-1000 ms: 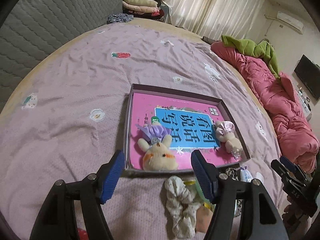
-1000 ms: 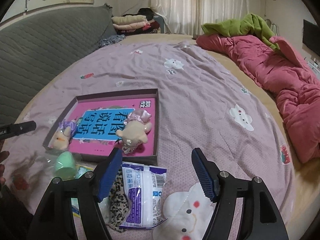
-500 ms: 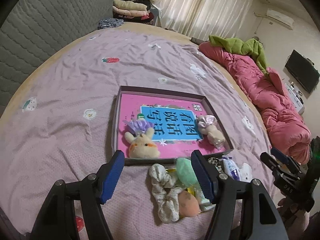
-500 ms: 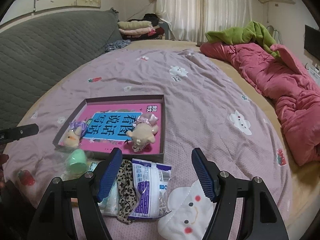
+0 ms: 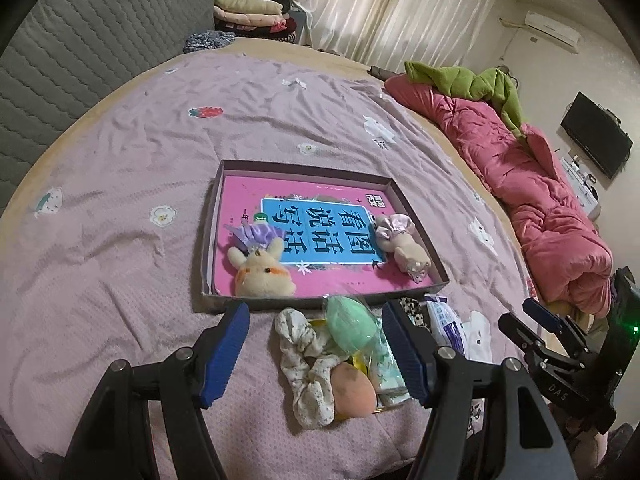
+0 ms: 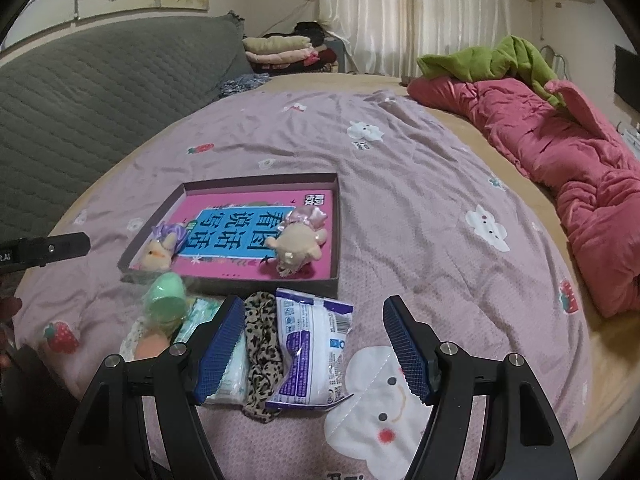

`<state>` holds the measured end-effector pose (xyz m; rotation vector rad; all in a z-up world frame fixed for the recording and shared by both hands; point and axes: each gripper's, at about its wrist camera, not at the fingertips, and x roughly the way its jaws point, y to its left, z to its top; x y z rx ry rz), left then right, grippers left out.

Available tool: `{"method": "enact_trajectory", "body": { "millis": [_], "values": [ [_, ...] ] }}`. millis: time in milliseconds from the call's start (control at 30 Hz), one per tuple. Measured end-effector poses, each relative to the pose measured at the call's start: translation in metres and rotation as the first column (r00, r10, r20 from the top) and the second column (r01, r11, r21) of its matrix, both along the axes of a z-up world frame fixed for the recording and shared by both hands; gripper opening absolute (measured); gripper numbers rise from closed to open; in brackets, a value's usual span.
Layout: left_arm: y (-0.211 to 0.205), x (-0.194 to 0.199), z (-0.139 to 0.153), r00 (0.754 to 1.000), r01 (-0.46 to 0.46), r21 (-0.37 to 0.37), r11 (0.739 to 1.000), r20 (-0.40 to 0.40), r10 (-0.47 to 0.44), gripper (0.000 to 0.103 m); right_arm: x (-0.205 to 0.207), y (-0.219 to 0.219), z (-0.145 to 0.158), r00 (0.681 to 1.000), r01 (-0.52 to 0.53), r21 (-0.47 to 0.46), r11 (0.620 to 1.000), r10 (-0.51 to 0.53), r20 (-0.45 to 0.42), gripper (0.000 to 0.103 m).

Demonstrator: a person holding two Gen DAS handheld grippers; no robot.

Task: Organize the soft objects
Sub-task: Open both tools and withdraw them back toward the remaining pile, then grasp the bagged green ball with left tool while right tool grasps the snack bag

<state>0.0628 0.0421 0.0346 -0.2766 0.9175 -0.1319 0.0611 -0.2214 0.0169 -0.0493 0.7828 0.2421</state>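
Textured cloth bedspread (image 5: 120,200), glossy plastic packet (image 6: 310,344), plush rabbit (image 5: 262,274)

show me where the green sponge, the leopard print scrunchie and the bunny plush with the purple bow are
green sponge (image 5: 351,322), left wrist view, on its rounded upper face.
leopard print scrunchie (image 6: 262,344), right wrist view, on the middle of its fabric band.
bunny plush with the purple bow (image 5: 264,276), left wrist view, on its cream face.

Leopard-print scrunchie (image 6: 262,344), mint-green sponge (image 5: 351,324), pink quilt (image 5: 536,184).

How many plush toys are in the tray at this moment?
2. A yellowish bunny plush with a purple bow lies at the tray's near-left corner; a beige plush with a pink bow lies at its right side. Neither gripper holds anything.
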Motion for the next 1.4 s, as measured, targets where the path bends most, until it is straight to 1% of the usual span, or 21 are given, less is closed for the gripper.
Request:
{"method": "enact_trajectory", "body": {
  "millis": [233,367,433,500,767,967,1200,1400],
  "values": [
    [-0.011,-0.001,-0.007,0.999,0.027,-0.007,1.0,-0.022,-0.027,0.068,-0.003,0.003,-0.003,1.0,-0.018,0.011,1.0,0.018,-0.01,0.073],
    [-0.021,-0.001,-0.012,0.998,0.053,0.0,0.999,-0.04,-0.053,0.068,-0.002,0.002,-0.009,1.0,-0.015,0.01,1.0,0.015,-0.025,0.074],
    [-0.025,0.0,-0.014,0.997,0.061,-0.014,0.998,-0.047,-0.062,0.068,-0.002,0.001,-0.011,0.999,-0.012,0.015,1.0,0.012,-0.03,0.074],
    [-0.028,0.001,-0.017,0.996,0.069,-0.012,0.998,-0.053,-0.069,0.068,-0.002,0.0,-0.013,0.999,-0.011,0.016,1.0,0.012,-0.037,0.074],
    [-0.036,0.007,-0.029,0.993,0.085,-0.008,0.996,-0.084,-0.086,0.068,0.003,0.002,-0.034,0.996,-0.016,0.009,1.0,0.017,-0.09,0.074],
    [-0.04,0.02,-0.041,0.989,0.091,-0.011,0.996,-0.113,-0.092,0.068,0.007,0.001,-0.04,0.995,-0.008,0.018,1.0,0.01,-0.104,0.074],
    [-0.055,0.041,-0.061,0.981,0.121,0.006,0.993,-0.156,-0.119,0.068,0.013,-0.001,-0.05,0.992,0.0,0.02,1.0,0.003,-0.127,0.074],
    [-0.056,0.053,-0.075,0.975,0.129,-0.014,0.992,-0.178,-0.13,0.067,0.019,-0.005,-0.061,0.989,0.013,0.018,1.0,-0.01,-0.15,0.074]
  ]
}}
